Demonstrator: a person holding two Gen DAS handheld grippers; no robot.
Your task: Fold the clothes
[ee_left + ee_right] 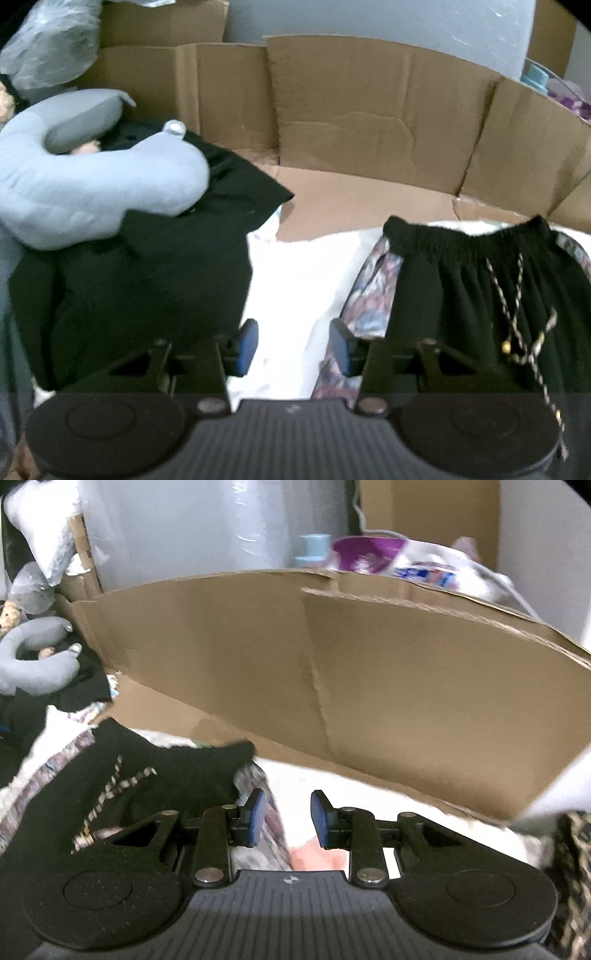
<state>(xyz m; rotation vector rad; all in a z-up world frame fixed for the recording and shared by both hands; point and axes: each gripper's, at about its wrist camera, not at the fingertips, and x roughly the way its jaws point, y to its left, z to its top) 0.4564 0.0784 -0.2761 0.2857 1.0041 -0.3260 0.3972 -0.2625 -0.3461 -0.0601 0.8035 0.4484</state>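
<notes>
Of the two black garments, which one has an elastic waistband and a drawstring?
The black shorts on the right, lying on patterned fabric. The other black garment, left, lies under a grey neck pillow.

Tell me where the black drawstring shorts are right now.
The black drawstring shorts lie right of the left gripper in its view, on patterned fabric, before the cardboard wall.

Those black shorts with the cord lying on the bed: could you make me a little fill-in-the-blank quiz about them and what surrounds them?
1. The black shorts have a speckled ____ hanging from the elastic waistband.
2. The wall behind the clothes is made of ____.
3. The grey neck pillow rests on a pile of ____ clothing.
4. Neither the left gripper nor the right gripper holds anything; both stand ____.

Missing words: drawstring; cardboard; black; open
</notes>
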